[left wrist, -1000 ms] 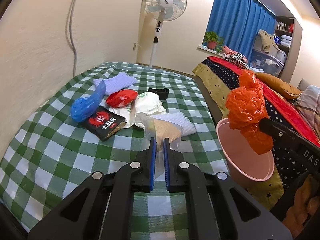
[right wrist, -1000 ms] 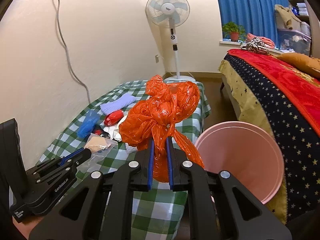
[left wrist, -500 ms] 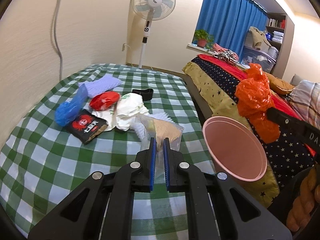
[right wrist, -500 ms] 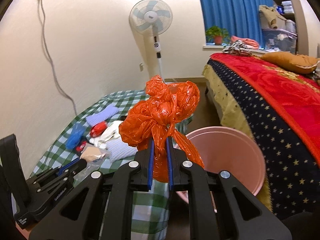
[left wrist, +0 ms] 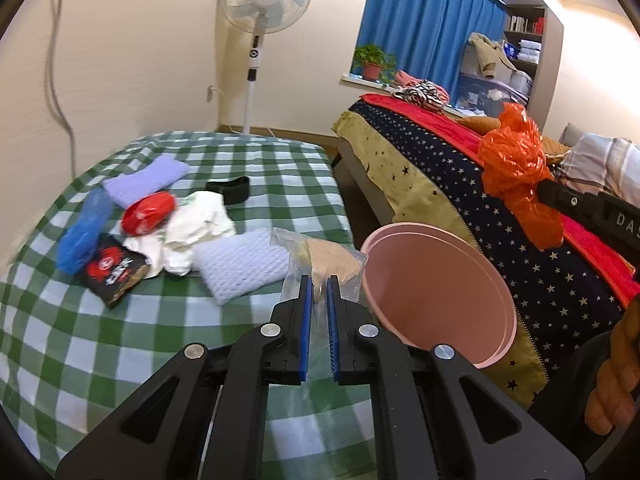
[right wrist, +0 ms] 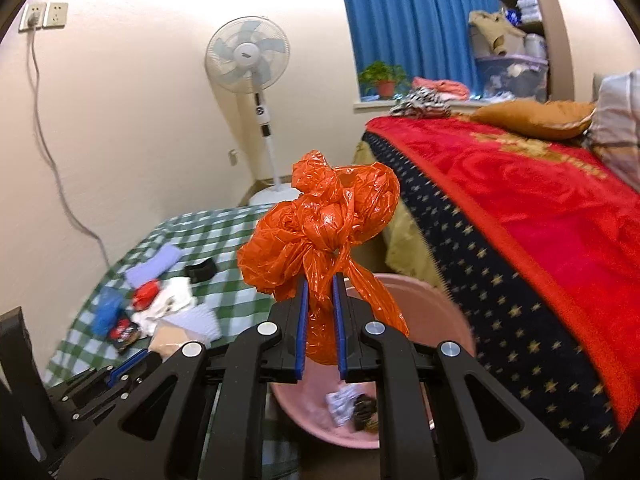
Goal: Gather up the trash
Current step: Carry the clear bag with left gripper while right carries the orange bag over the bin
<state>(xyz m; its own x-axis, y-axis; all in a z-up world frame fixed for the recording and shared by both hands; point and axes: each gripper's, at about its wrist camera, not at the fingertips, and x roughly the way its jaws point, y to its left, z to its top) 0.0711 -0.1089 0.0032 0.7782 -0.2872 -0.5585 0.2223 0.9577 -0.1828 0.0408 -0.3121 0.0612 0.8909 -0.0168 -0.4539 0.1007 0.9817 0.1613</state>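
My right gripper [right wrist: 319,288] is shut on a crumpled orange plastic bag [right wrist: 320,220], held in the air above the pink bin [right wrist: 448,316]. A few scraps lie at the bin's bottom. In the left wrist view the orange bag [left wrist: 516,164] hangs to the right of the pink bin [left wrist: 440,292]. My left gripper [left wrist: 319,286] is shut on a clear plastic bag with beige contents [left wrist: 320,260], just left of the bin's rim, over the edge of the green checked table [left wrist: 100,340].
More trash lies on the table: a white foam pad [left wrist: 240,266], white crumpled paper [left wrist: 192,232], a black snack packet [left wrist: 114,274], a red wrapper [left wrist: 149,213], a blue bag [left wrist: 82,236], a lilac cloth [left wrist: 146,178], a black item [left wrist: 230,188]. A bed [right wrist: 540,216] flanks the right; a fan [left wrist: 266,0] stands behind.
Both grippers have swung to the right with their bags. The bin has come closer, and its inside now shows under the orange bag.
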